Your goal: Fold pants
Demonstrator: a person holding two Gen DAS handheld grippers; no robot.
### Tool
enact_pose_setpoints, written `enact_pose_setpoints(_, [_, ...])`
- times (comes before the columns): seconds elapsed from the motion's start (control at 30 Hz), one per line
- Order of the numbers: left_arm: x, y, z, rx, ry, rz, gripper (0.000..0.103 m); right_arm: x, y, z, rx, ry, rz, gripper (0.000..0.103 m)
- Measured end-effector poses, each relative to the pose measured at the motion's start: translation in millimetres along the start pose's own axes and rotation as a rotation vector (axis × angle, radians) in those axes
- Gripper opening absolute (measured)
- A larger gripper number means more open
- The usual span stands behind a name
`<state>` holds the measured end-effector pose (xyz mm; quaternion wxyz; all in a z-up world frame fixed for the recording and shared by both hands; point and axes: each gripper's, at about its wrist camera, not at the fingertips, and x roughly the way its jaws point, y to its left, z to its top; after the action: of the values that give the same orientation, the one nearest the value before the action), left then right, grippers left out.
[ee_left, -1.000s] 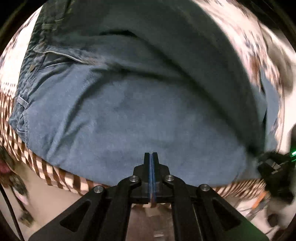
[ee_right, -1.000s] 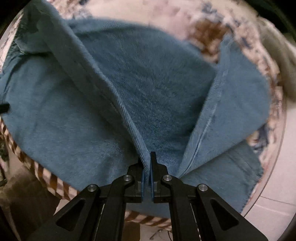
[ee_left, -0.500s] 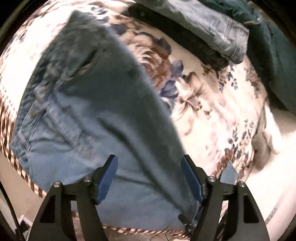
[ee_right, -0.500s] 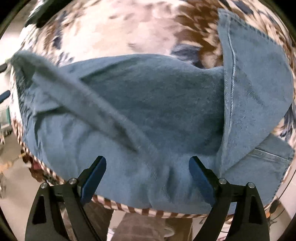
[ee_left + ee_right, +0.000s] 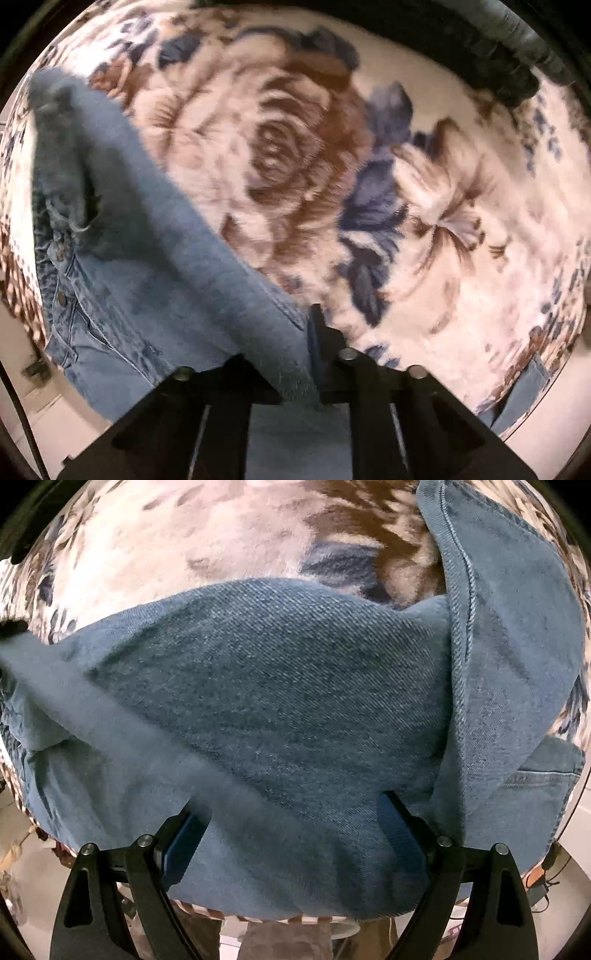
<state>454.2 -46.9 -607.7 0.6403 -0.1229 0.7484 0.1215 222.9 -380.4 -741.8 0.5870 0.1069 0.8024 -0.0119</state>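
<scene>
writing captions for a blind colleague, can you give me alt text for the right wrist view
The right gripper is open, its two blue-padded fingers spread wide over a pair of blue denim pants without pinching them. The pants lie rumpled on a floral blanket, with one flap of denim turned up at right.

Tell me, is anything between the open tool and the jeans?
No. The right tool is open right over the jeans, with nothing visible between them. They lie on the floral blanket.
</scene>
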Motion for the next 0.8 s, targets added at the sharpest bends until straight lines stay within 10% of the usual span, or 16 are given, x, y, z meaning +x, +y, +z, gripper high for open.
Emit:
enact_pose_setpoints(0.17, [-26, 68, -75, -0.039, -0.103, -0.049, 0.006, -8, -6, -26, 0.019, 0.005, 0.021, 0.093])
enact_pose_setpoints(0.53, [80, 183, -225, -0.337, 0.044, -0.077, 0.008, -77, -34, -91, 0.121, -0.153, 0.225, 0.093])
enact_pose_setpoints(0.8, [50, 190, -263, -0.27, 0.009, -0.034, 0.04, -75, -81, -37, 0.266, -0.233, 0.048, 0.092])
